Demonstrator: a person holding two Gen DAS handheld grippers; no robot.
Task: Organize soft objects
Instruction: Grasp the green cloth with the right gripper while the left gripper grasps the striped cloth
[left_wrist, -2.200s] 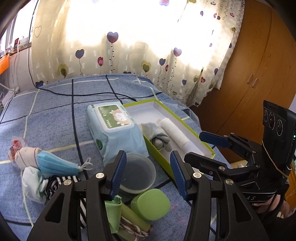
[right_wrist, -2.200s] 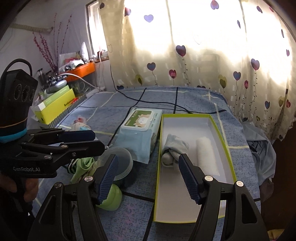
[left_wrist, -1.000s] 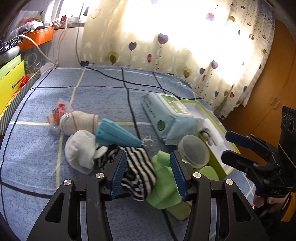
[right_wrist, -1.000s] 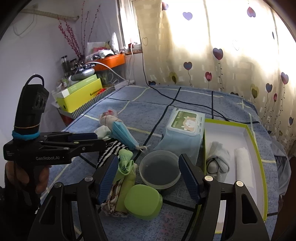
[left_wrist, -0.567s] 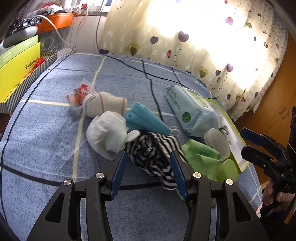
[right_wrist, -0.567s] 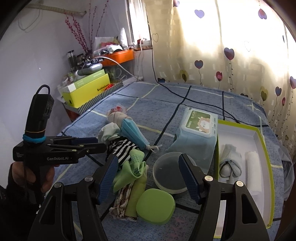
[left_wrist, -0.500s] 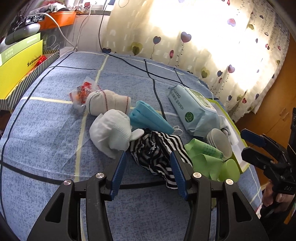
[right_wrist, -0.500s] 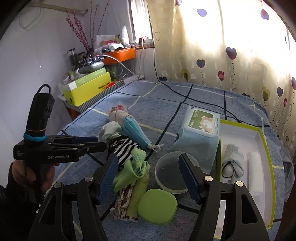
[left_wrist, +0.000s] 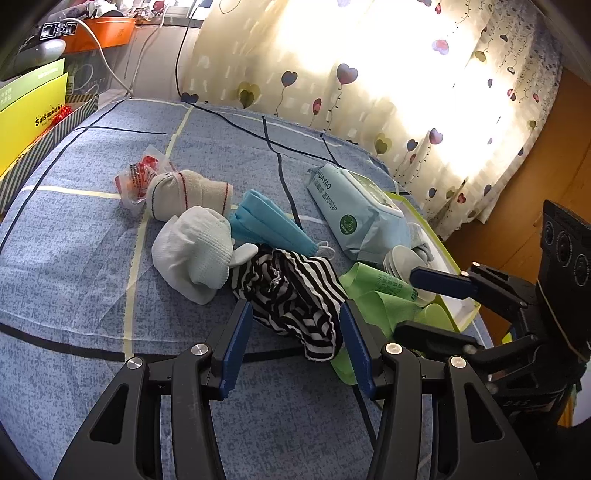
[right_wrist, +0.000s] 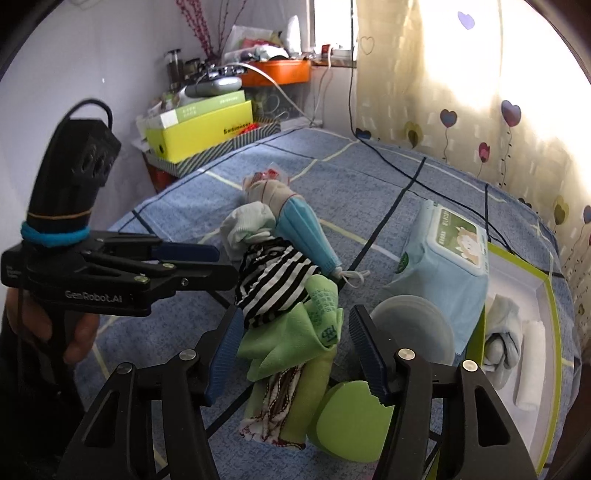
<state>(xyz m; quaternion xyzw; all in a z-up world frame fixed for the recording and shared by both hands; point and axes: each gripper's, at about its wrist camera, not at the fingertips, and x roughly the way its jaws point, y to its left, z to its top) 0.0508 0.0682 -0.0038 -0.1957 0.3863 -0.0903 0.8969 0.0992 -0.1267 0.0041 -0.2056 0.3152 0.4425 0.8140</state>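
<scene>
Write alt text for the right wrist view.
The right gripper, jaws closing, straddles a green cloth lying under a striped cloth on a blue bedspread. The left gripper reaches in from the left; a wipes pack and open box lie right.

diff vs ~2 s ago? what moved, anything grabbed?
Both grippers swung away from the yellow-green box toward the sock pile. The left gripper now frames the striped sock, jaws wide. The right gripper straddles the green cloth, jaws closing, not yet gripping. Nothing grabbed or released. Socks, mask, wipes pack and box contents stayed put.
</scene>
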